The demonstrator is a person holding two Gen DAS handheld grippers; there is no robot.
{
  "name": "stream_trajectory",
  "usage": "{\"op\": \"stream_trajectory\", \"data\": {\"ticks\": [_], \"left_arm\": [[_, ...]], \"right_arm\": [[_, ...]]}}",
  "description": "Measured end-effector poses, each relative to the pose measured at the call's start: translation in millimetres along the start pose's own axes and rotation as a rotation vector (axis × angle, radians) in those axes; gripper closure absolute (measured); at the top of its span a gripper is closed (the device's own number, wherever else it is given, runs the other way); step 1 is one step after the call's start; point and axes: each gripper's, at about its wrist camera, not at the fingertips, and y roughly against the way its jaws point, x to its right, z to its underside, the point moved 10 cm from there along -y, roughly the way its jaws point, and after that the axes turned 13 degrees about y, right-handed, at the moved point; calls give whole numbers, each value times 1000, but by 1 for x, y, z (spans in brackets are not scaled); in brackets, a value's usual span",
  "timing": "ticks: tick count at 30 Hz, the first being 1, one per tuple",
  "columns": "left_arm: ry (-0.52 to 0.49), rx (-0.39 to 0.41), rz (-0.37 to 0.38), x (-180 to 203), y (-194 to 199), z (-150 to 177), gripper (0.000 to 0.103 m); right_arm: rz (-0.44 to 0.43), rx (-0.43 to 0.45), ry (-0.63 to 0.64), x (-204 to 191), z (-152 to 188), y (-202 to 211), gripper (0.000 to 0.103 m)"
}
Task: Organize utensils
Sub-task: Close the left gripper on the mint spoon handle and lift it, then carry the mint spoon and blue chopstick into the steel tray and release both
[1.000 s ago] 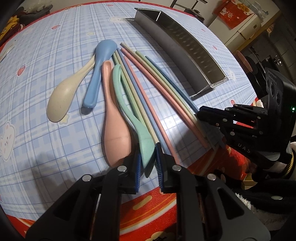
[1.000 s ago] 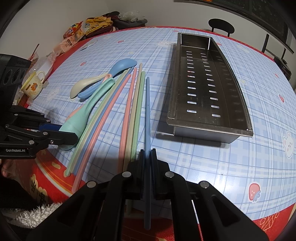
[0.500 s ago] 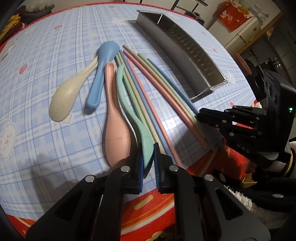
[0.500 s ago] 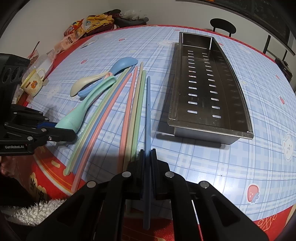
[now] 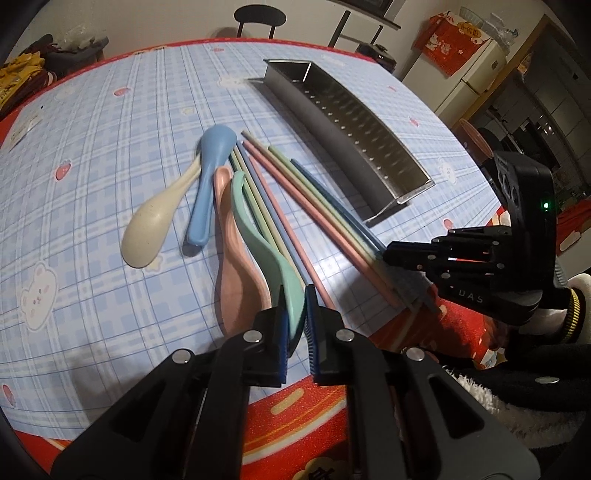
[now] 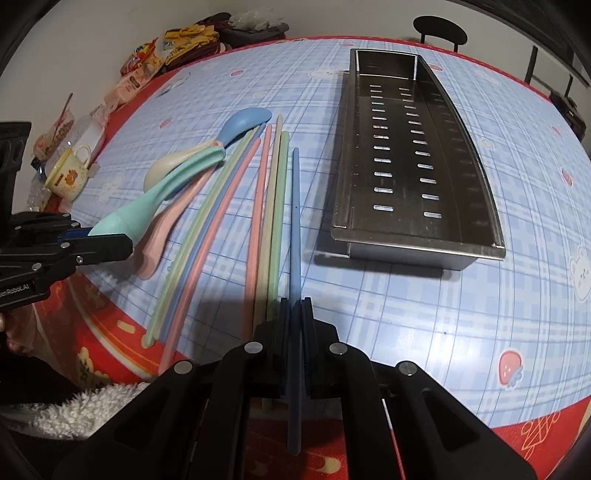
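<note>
My left gripper [image 5: 296, 325] is shut on the bowl end of the mint green spoon [image 5: 258, 236], lifting it off the table; it also shows in the right wrist view [image 6: 159, 201]. My right gripper [image 6: 294, 325] is shut on a dark blue chopstick [image 6: 295, 221], also seen in the left wrist view [image 5: 332, 201]. A pink spoon [image 5: 236, 266], a blue spoon [image 5: 210, 177] and a cream spoon [image 5: 155, 221] lie on the table beside several pastel chopsticks [image 6: 258, 206]. The perforated steel tray [image 6: 491, 199] stands empty to the right.
The round table has a blue plaid cloth [image 6: 443, 314] with a red border. A mug [image 6: 68, 175] and snack packets [image 6: 144, 62] sit at its far left edge. A black chair [image 5: 260, 18] stands beyond the table.
The left gripper has risen and pulled back, lifting the green spoon's bowl end higher off the pink spoon. The right gripper keeps its hold on the blue chopstick and has barely moved.
</note>
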Motion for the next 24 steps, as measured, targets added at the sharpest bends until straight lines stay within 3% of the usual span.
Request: {"op": "stream_trajectory", "data": {"ticks": [10, 24], "left_arm": [[-20, 69, 7, 6, 22, -2, 92], [-13, 136, -7, 7, 39, -5, 92]], "right_arm": [[-9, 79, 60, -16, -14, 26, 96], [-12, 122, 52, -14, -20, 37, 96]]}}
